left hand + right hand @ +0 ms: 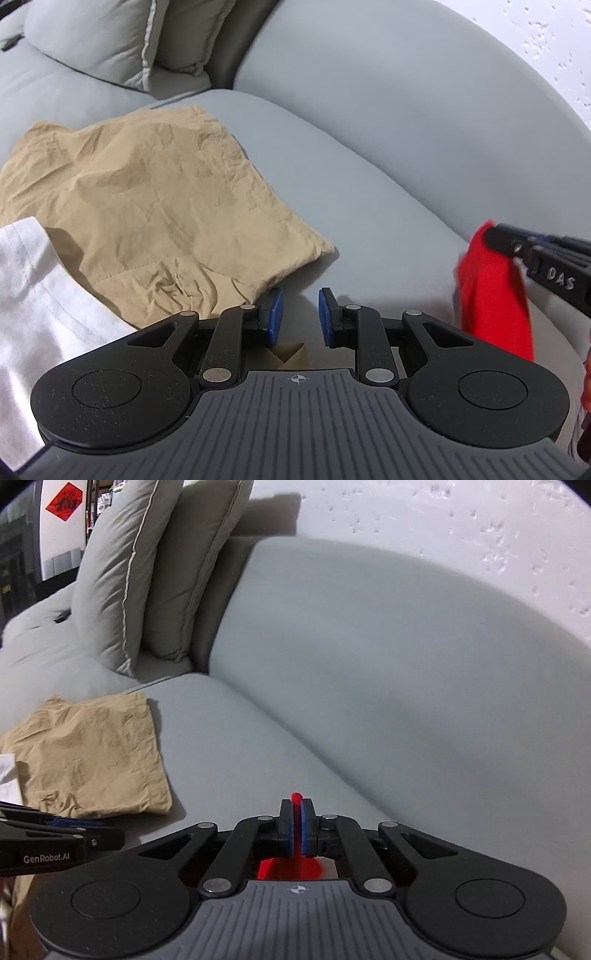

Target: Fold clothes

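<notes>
1. Holding our left gripper low over the sofa seat, we see its two blue pads standing apart with a clear gap and nothing between them.
2. We see our right gripper pressed together on a red garment; a small red tip pokes out above the pads and more red cloth bunches beneath the jaws.
3. From the left wrist view we catch the same red garment hanging from the right gripper at the right edge of the frame, draping down towards the seat; we cannot tell whether its lower edge touches the cushion.
4. We find tan shorts lying crumpled on the seat to the left of our left gripper, their near corner just beside the left pad.
5. We see a white garment overlapping the near-left part of the tan shorts and running out of the frame.
6. In the right wrist view the tan shorts lie well apart from the red garment, and our left gripper reaches in from the left edge just in front of them.
7. We note two grey cushions propped against the sofa back, with a speckled white wall behind.
</notes>
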Tool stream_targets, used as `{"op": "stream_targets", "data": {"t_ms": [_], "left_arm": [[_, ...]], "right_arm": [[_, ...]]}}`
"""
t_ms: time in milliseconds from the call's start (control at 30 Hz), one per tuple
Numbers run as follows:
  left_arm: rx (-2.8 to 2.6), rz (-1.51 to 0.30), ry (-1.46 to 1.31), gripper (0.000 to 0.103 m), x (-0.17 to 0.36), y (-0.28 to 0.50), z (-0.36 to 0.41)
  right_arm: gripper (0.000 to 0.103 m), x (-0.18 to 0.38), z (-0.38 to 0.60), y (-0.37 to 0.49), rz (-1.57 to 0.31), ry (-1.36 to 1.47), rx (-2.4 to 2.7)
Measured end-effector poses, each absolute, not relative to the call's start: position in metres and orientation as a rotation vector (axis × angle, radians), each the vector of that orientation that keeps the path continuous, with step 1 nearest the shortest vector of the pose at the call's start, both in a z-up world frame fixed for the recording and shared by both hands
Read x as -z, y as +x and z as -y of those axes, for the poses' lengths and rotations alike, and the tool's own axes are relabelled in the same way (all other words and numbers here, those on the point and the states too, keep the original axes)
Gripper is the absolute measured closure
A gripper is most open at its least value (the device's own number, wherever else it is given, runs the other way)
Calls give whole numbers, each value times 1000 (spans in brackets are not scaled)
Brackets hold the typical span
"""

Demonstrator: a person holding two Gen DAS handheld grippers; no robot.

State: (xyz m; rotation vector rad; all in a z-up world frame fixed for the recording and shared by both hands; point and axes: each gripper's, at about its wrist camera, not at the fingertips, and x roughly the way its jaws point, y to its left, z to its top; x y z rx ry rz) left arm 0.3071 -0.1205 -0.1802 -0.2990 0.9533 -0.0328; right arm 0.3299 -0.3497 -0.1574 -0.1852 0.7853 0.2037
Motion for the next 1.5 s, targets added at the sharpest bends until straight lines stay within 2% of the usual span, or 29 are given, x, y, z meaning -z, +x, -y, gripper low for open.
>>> {"op": "stream_targets", "data": {"t_ms": [100,133,267,333,433,567,600,633,800,867,933,967,1033,1067,1100,1133,1300,1367,1467,1500], "left_arm": [[33,-954,-298,77,180,307,121],[32,-955,-302,77,180,307,120],[33,-957,-293,77,181,307,122],[36,-956,-292,77,181,307,123],[35,-957,-297,77,181,307,122],[32,-958,-289,77,182,307,124],[32,-958,-283,77,182,307,124],[32,-959,-282,77,183,308,125],[31,-962,-284,77,184,308,124],[31,-962,-283,77,183,307,125],[31,-962,-277,77,184,307,126],[31,-962,-274,77,184,307,126],[29,-964,-274,77,184,308,126],[28,-965,-274,76,185,308,126],[25,-965,-276,76,185,308,126],[25,-966,-277,76,185,308,126],[26,-965,-270,76,185,307,127],[26,-964,-266,76,186,307,128],[26,-963,-262,76,186,307,128],[27,-964,-260,76,186,308,128]], "right_arm": [[62,161,352,331,-818,-194,-120],[61,158,357,328,-798,-156,-106],[66,163,385,329,-839,-9,-55],[73,171,397,331,-893,67,-52],[73,190,409,330,-955,166,-101],[72,207,394,324,-938,173,-125],[76,211,388,327,-928,155,-124],[101,214,382,329,-918,136,-125],[100,186,379,318,-804,-77,-53],[94,186,395,324,-807,-52,46],[68,191,409,330,-828,-84,139],[66,192,414,332,-844,-118,177],[68,184,424,327,-827,-122,192],[72,177,427,322,-806,-99,175],[89,172,427,319,-807,-55,127],[97,167,428,313,-835,23,17],[97,176,395,288,-967,-68,-212],[103,191,383,284,-1039,-170,-231],[103,210,379,290,-956,-409,-91],[103,208,385,299,-930,-408,-37]]}}
